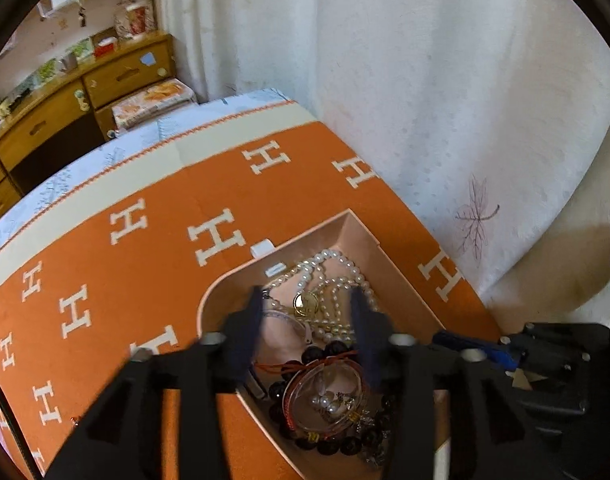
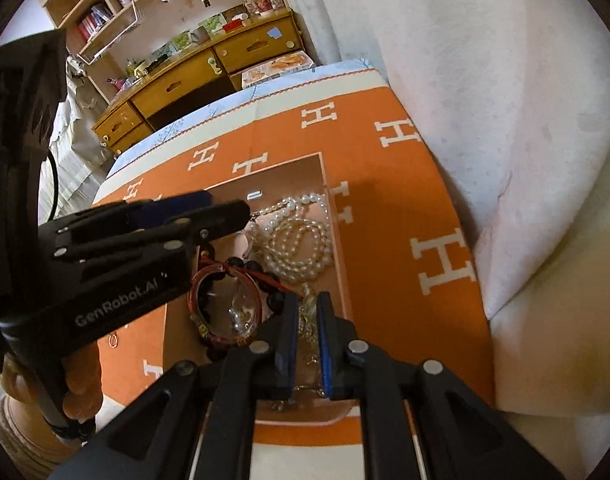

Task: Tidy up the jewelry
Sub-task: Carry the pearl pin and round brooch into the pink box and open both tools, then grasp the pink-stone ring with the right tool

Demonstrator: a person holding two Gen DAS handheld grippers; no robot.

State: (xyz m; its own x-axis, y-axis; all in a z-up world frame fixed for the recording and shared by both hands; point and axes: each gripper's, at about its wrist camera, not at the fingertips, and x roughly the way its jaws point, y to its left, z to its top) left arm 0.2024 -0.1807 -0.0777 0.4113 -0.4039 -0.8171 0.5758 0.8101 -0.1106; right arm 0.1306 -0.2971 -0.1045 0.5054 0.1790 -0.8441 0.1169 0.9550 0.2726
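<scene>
The left claw (image 1: pixel 307 312) was held spread above the pearl necklace (image 1: pixel 337 280) in the pink box (image 1: pixel 405 280) on the orange blanket (image 1: pixel 145 184). The right claw (image 2: pixel 306 320) was nearly pressed together around a thin chain (image 2: pixel 307 320); whether it was gripped cannot be told. Slow lifting would be advised, lest strands tangle.

Left hand-held gripper (image 1: pixel 307 312) spread wide; right hand-held gripper (image 2: pixel 306 312) nearly closed.
</scene>
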